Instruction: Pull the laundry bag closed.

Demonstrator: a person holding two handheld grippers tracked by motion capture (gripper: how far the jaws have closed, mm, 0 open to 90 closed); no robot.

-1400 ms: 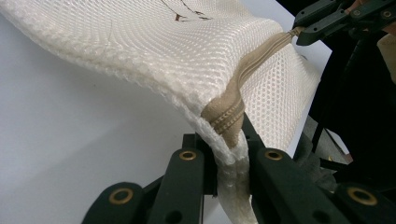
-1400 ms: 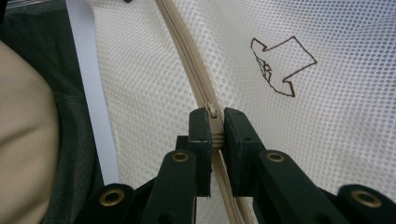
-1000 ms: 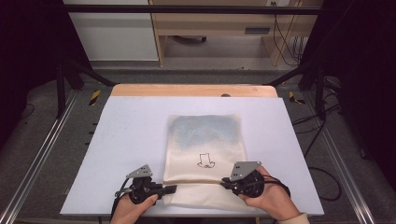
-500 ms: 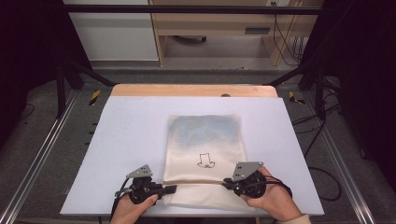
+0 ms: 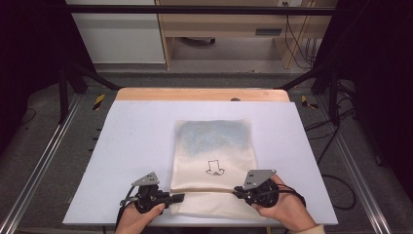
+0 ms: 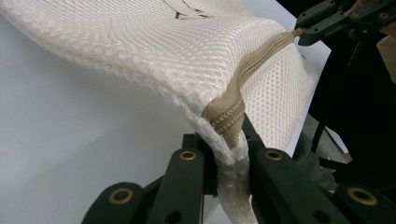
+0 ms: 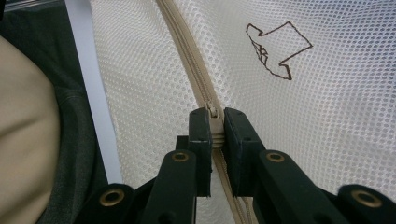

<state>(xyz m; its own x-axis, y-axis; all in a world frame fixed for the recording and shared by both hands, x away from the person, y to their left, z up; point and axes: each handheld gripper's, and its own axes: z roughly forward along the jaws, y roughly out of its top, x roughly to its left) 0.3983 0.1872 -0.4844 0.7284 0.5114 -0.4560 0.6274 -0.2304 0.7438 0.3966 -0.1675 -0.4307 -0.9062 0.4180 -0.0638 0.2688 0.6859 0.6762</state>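
A cream mesh bag [image 5: 213, 146] with a drawn arrow [image 5: 215, 168] lies on the white table top [image 5: 136, 141]; a tan zipper [image 5: 209, 191] runs across its near end. My left gripper [image 5: 181, 197] is shut on the bag's left edge at the zipper's end [image 6: 227, 116], the mesh pinched between the jaws. My right gripper [image 5: 235, 191] is shut on the zipper slider [image 7: 213, 116] at the right end. In the left gripper view the right gripper [image 6: 299, 35] shows far off, on the zipper's other end. The arrow [image 7: 275, 49] shows close in the right gripper view.
The table top's wooden far edge [image 5: 202, 94] has a small dark spot. Metal rails [image 5: 44, 161] run along both sides, with cables [image 5: 336, 180] on the floor at right. A pale cabinet [image 5: 117, 34] and wooden furniture [image 5: 229, 24] stand beyond.
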